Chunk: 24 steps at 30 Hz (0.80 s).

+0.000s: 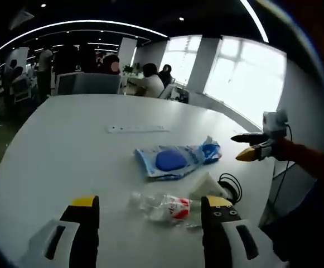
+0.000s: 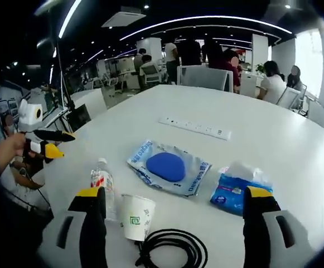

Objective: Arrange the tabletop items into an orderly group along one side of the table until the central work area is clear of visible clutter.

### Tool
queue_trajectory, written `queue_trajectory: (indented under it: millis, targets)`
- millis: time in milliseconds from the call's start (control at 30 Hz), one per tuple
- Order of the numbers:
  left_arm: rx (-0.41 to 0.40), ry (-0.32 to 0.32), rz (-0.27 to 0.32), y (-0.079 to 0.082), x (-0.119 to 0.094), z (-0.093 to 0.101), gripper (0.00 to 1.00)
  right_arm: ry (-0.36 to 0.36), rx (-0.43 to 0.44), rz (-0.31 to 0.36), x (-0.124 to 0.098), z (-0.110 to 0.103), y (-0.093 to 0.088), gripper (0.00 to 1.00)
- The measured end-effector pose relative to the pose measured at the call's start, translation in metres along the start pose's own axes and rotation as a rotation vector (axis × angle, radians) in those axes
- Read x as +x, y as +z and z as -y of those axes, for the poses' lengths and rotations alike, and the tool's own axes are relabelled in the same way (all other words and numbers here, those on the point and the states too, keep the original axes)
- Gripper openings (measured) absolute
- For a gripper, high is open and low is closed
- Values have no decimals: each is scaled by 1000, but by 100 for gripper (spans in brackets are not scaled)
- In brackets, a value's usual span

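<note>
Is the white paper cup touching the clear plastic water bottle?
Cannot tell. In the right gripper view the white paper cup stands close beside the clear plastic water bottle, and their outlines meet without a plain gap or contact.

Room dim overall; curved ceiling light strips (image 1: 78,23) and small spots overhead. Windows (image 1: 245,78) ahead-right of the left gripper (image 1: 150,209) blown out, washing glare across the white table (image 1: 67,151). Shadows under items soft, faint. Strong fisheye bending at edges. People far beyond the table soft, low detail.
</note>
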State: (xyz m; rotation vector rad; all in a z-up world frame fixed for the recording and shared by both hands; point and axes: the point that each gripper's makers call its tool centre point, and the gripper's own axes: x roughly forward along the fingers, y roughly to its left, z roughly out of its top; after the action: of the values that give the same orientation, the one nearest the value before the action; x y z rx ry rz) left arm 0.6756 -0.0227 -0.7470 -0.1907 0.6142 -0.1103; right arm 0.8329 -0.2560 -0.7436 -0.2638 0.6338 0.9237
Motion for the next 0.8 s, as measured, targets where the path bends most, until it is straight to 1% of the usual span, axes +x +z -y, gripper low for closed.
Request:
queue_trajectory:
  millis: [33, 133, 267, 333, 367, 500, 633, 767, 800]
  targets:
    - [17, -7, 6, 0, -4, 2, 77, 3, -5, 3, -1, -1, 2, 99]
    - [38, -11, -2, -3, -10, 4, 81, 12, -21, -5, -2, -11, 6, 99]
    - [57, -34, 10, -3, -14, 4, 86, 34, -42, -13, 2, -23, 13, 99]
    - [75, -31, -2, -4, -15, 4, 87, 45, -52, -15, 4, -30, 16, 99]
    - [89, -31, -6, -4, -16, 5, 88, 53, -60, -19, 6, -35, 18, 99]
    - [91, -39, -2, -6, -18, 3, 91, 85, -96, -37, 14, -54, 24, 99]
    - [119, -50, -8, -6, -19, 7, 95, 131, -124, -49, 25, -76, 32, 97]
    - [110, -57, -3, -5, -18, 6, 98, 171, -157, -63, 39, -93, 38, 95]
    - [110, -57, -3, -5, -18, 7, 99, 192, -162, -80, 44, -100, 37, 94]
